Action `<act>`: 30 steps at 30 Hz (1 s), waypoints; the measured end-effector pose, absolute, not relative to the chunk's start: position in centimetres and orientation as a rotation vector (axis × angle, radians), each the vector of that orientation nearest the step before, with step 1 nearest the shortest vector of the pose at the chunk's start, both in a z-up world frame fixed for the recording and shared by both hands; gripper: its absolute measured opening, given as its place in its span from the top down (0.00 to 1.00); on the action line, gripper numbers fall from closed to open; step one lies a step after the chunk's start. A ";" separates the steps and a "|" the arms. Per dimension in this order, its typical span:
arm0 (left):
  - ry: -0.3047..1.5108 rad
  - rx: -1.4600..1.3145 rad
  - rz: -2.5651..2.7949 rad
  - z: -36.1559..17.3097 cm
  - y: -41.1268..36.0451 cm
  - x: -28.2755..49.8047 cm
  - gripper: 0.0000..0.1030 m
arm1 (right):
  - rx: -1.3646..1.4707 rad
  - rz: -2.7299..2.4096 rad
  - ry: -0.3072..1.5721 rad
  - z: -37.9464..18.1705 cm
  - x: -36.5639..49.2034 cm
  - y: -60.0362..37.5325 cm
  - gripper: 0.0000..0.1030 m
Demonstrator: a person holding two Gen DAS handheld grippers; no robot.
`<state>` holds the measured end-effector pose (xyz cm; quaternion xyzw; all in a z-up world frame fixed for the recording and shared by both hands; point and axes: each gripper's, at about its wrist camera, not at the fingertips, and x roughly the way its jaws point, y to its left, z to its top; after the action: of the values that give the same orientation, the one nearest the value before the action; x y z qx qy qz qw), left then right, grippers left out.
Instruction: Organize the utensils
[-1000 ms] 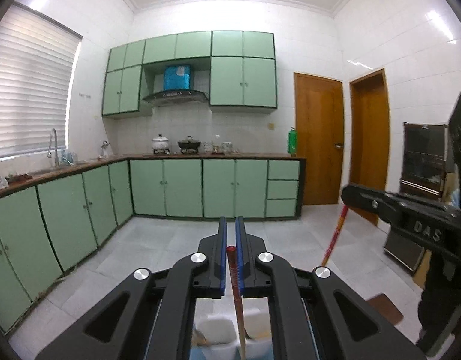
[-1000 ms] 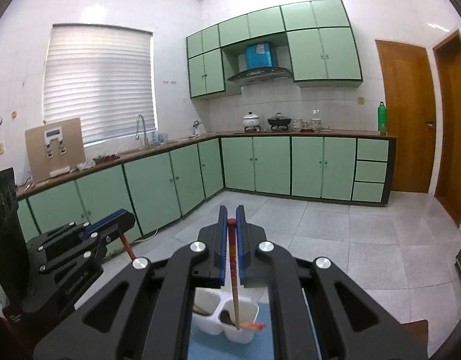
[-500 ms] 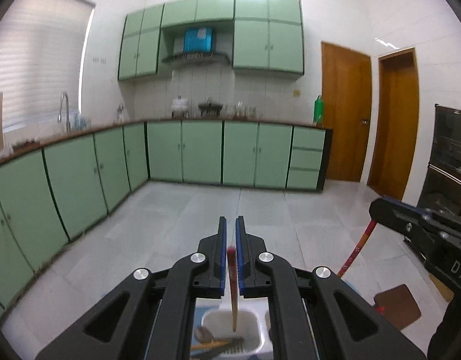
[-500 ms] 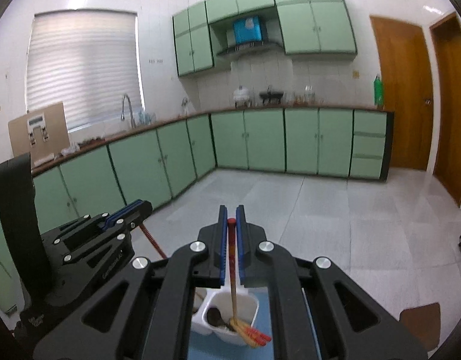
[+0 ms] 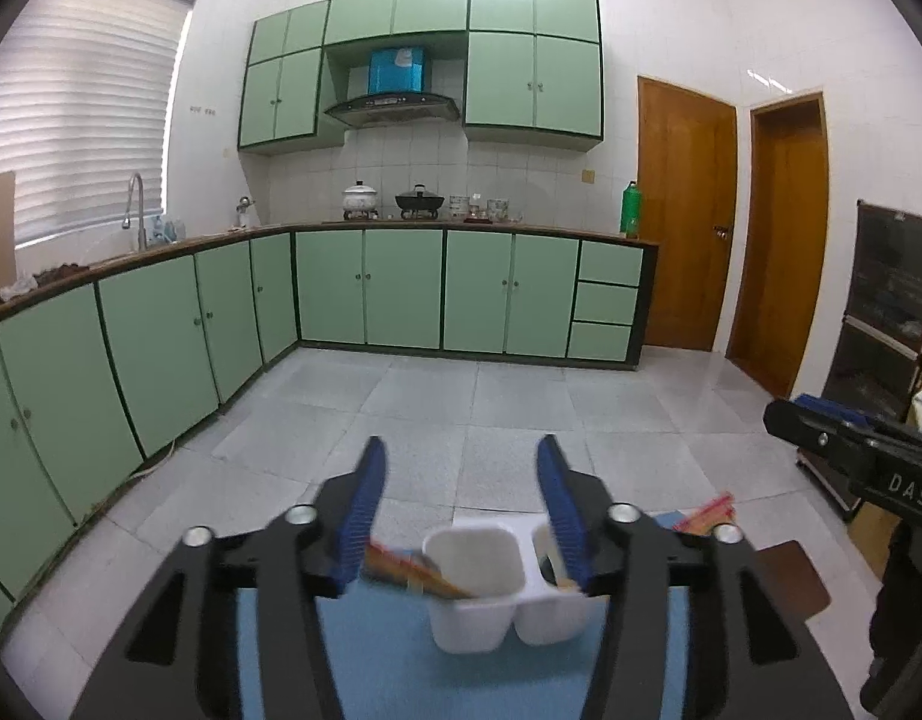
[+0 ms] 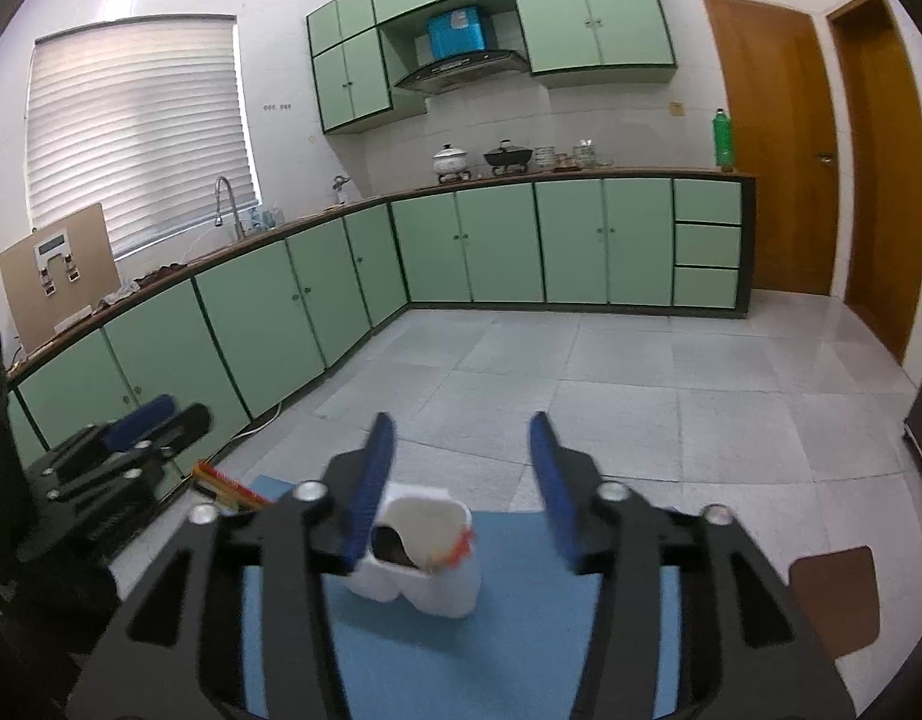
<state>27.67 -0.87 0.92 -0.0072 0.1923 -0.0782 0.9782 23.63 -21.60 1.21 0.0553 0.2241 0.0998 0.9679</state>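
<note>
Below both grippers sits a white two-compartment utensil holder [image 5: 503, 594] on a blue mat [image 5: 377, 648]. The left gripper [image 5: 461, 507] has its jaws spread wide with nothing between them, and the holder shows in the gap. Red-and-orange chopsticks [image 5: 419, 570] lean out of the holder's left compartment toward the left finger; their upper ends are blurred, so how many there are is hard to say. Another bundle of chopsticks [image 5: 710, 510] pokes up to the right, behind the right finger of this gripper, which blocks the second compartment in part.

The right gripper [image 6: 461, 480] also has its jaws spread wide and grips nothing. In its view the holder [image 6: 425, 576] sits just beside the left finger, which covers one side of it; a dark object, perhaps a spoon, lies inside, and orange chopstick tips [image 6: 455, 549] rest on the rim.

Around them are the grey tiled floor [image 5: 521, 408], green cabinets [image 5: 401, 288], two wooden doors [image 5: 683, 216], and a brown board [image 6: 833, 594] at the mat's right edge.
</note>
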 end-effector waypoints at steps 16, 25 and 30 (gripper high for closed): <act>0.491 0.007 -0.138 -3.2 1.0 16.0 0.19 | 0.095 0.237 0.543 -4.5 11.9 -20.2 0.09; 0.500 0.044 -0.143 -2.6 0.3 12.2 0.16 | 0.098 0.243 0.542 -3.6 8.2 -19.3 0.07; 0.487 0.054 -0.153 -1.9 -0.2 10.1 0.15 | 0.079 0.244 0.534 -3.0 6.6 -19.0 0.07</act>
<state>10.06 -0.17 -1.85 0.0267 0.2407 -0.0755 0.9673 6.59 -19.01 -3.03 0.0387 0.2631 0.1202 0.9565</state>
